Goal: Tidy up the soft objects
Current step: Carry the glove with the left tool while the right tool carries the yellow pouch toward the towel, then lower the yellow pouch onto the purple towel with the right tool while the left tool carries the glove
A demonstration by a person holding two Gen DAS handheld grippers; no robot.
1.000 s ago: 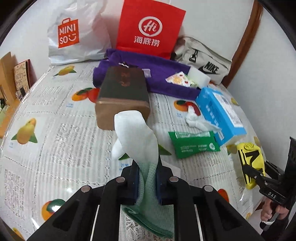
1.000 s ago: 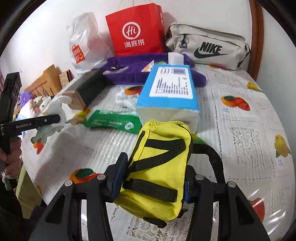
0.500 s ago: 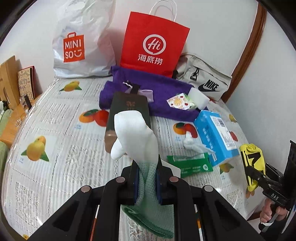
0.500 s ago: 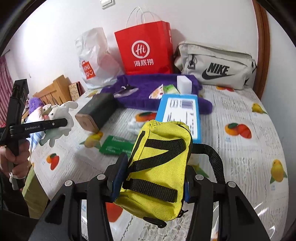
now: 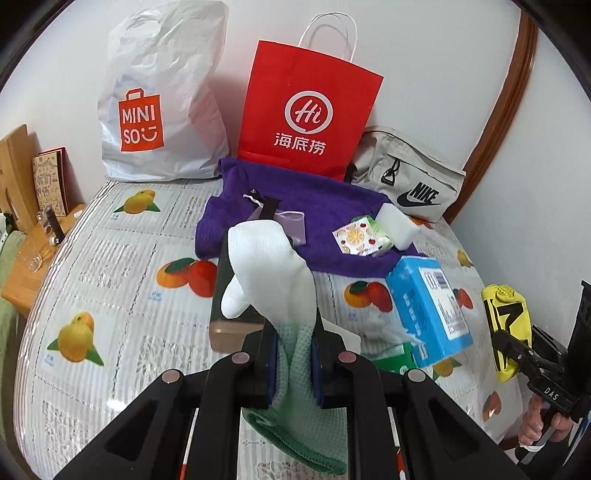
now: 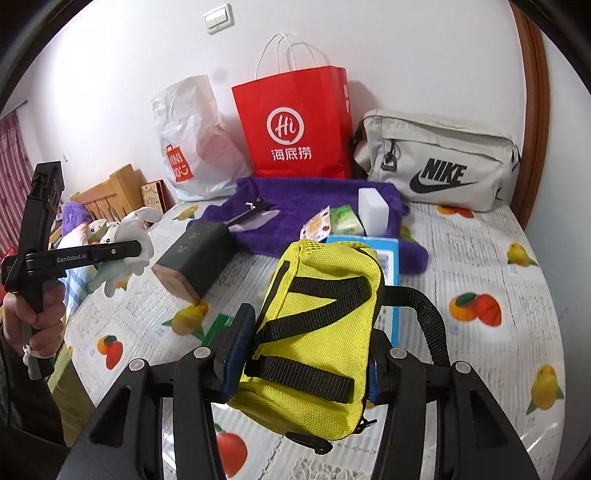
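Left gripper clamped sock, upright | right gripper clamped yellow pouch, long axis forward | purple towel lay ahead, left nearer.

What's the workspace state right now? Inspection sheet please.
Surface: fruit-print tablecloth, crowded at the far side.
Job's things: white-and-green sock and yellow pouch, both held off the table.
Clutter: purple towel, blue tissue pack, dark box, red paper bag, Miniso bag, Nike bag.
Grippers: left gripper shut on the sock; right gripper shut on the pouch.
Cables: nothing seen.
Surroundings: white wall, wall switch.
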